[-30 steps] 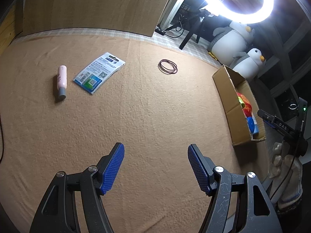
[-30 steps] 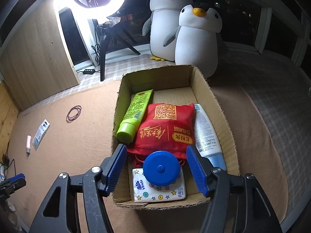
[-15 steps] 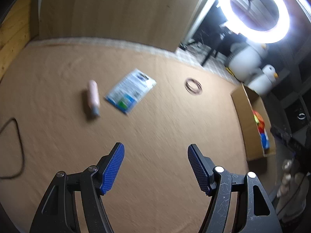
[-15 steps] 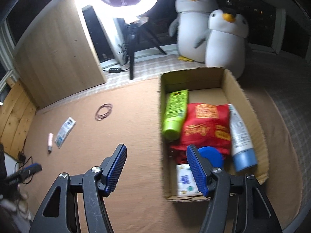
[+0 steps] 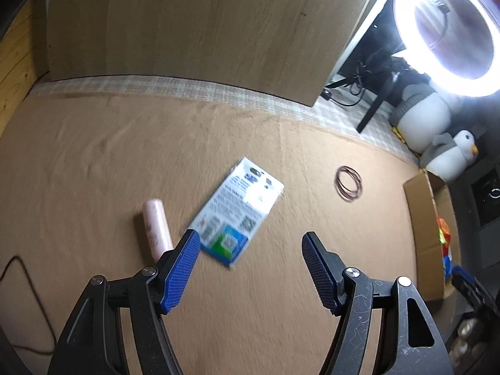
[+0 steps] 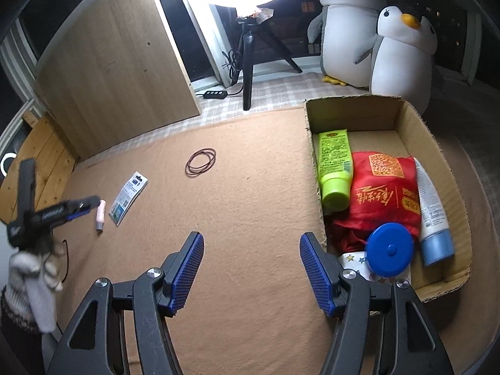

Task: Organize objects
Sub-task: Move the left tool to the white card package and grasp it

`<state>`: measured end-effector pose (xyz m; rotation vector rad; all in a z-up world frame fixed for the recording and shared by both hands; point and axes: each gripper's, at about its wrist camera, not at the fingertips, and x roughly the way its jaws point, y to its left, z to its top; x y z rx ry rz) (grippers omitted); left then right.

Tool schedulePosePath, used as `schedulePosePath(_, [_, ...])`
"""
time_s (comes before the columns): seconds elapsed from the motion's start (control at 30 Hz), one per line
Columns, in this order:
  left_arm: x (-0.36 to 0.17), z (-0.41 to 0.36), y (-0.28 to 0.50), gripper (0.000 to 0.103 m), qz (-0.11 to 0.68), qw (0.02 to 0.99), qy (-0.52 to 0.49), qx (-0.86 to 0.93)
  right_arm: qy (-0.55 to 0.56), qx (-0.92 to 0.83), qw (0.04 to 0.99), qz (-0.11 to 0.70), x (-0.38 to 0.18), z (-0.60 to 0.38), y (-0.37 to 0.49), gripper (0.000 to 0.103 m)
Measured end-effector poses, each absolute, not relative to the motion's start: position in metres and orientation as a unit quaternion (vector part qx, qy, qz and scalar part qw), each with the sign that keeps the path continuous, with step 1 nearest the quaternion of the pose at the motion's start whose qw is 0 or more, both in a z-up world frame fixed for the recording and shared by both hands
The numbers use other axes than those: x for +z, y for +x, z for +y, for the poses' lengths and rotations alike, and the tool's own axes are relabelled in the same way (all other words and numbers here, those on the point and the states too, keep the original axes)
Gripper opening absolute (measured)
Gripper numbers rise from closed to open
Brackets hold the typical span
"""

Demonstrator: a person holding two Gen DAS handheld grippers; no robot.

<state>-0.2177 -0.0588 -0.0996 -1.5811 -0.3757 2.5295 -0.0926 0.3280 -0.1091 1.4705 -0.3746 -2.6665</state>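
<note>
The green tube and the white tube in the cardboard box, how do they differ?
The green tube is bright lime with a matching green cap; the white tube has a light blue cap. The green tube lies against the left wall of the cardboard box, the white tube along the right. Both lie flat, caps toward the camera, flanking the red pouch.

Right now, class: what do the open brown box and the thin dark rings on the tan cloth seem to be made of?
Open brown box: corrugated cardboard, matte; its torn top edges look ragged and fluted.
Thin dark rings: probably rubber or elastic bands; limp, overlapping, uneven loops. Too small to be sure.
</note>
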Motion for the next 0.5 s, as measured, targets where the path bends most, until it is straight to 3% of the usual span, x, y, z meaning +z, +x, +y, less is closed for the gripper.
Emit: schedulePosePath(0.5, [-0.136,-0.062,-0.28,0.069,-0.136,0.064,-0.548,0.823,0.505,-0.854,0.035,-0.119,-0.126,0.324,-0.081,0.06])
